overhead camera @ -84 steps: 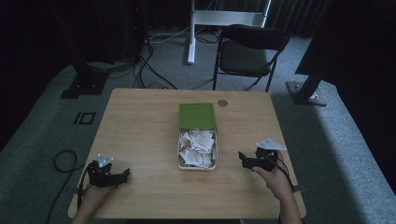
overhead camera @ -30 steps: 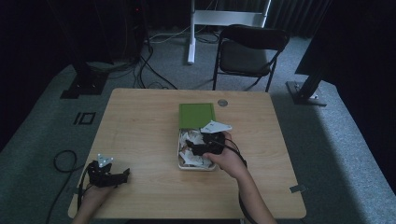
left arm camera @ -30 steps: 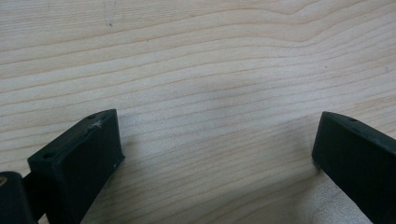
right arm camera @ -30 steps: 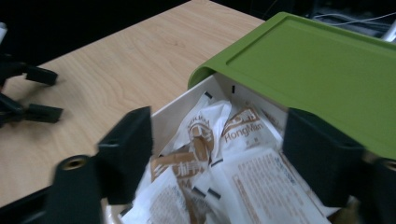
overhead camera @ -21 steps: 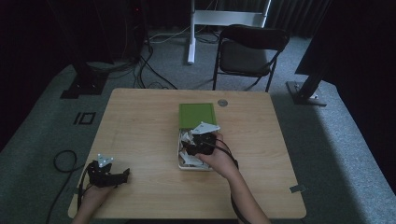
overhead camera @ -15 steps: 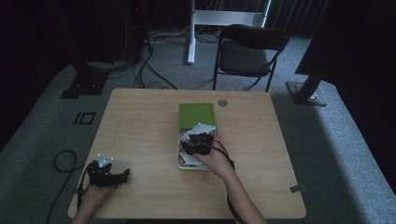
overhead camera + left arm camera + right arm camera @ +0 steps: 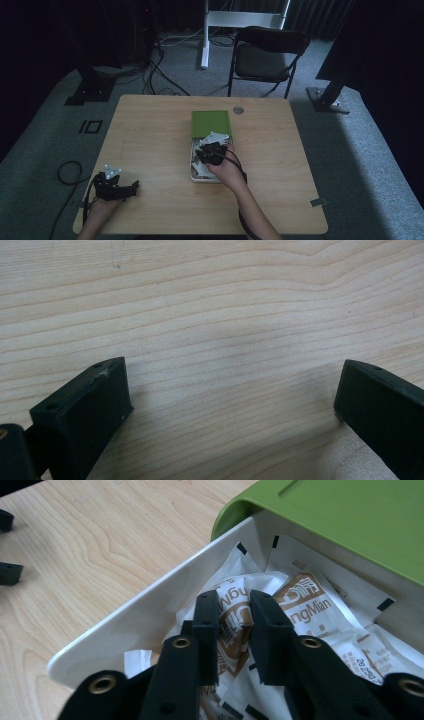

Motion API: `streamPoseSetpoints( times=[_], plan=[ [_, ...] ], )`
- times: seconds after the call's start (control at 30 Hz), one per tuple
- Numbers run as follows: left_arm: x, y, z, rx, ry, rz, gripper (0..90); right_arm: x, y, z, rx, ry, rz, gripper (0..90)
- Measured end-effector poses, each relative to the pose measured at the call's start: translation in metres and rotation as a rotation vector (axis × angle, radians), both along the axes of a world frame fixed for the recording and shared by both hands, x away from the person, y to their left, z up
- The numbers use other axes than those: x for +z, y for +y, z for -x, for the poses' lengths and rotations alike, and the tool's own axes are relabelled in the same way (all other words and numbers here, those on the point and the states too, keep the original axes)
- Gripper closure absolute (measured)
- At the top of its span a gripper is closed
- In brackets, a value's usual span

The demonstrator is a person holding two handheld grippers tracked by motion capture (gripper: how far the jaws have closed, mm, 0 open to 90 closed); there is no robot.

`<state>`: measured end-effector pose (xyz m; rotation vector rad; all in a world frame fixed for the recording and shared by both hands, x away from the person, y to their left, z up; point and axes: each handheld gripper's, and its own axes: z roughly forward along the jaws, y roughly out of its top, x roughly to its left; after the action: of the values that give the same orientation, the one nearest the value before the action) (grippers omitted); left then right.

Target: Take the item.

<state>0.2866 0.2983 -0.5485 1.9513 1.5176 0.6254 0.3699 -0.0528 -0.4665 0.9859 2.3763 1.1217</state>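
Observation:
A white box (image 7: 191,172) with a green lid (image 7: 211,122) slid halfway back stands in the middle of the wooden table (image 7: 150,130). Crumpled white-and-brown paper packets (image 7: 200,170) lie inside it. My right gripper (image 7: 207,152) reaches down into the box. In the right gripper view its jaws have just been closing and the right gripper (image 7: 235,615) is now shut on one packet (image 7: 305,610), pinched between the pads, close to the box's white wall (image 7: 150,615) and green lid (image 7: 350,520). My left gripper (image 7: 131,188) rests at the table's front left; in its own view the left gripper (image 7: 232,390) stands open over bare wood.
A small round disc (image 7: 238,110) lies on the table just behind the lid. A black folding chair (image 7: 267,55) stands beyond the far edge. Cables (image 7: 150,75) run over the grey floor at the left, and a white stand (image 7: 205,35) rises at the back.
My right gripper has moved from the table's front right to the box, sunk among the packets and closed on one. The left gripper has stayed put.

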Motion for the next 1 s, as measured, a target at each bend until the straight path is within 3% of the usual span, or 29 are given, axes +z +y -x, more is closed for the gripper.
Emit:
streamPoseSetpoints(
  times=[0.27, 0.43, 0.73, 1.0],
  plan=[
    [0.000, 0.000, 0.000, -0.001, 0.000, -0.002, 2.3, 0.019, -0.008, 0.011, 0.036, -0.035, -0.039, 77.5],
    [0.000, 0.000, 0.000, -0.001, 0.000, -0.002, 2.3, 0.028, -0.016, 0.020, 0.062, -0.028, -0.069, 77.7],
    [0.000, 0.000, 0.000, -0.002, 0.001, -0.002, 2.3, 0.048, -0.043, 0.025, 0.024, -0.077, -0.099, 77.8],
    [0.000, 0.000, 0.000, -0.001, 0.000, -0.002, 2.3, 0.056, -0.077, 0.021, -0.069, -0.103, -0.123, 77.8]
  ],
)
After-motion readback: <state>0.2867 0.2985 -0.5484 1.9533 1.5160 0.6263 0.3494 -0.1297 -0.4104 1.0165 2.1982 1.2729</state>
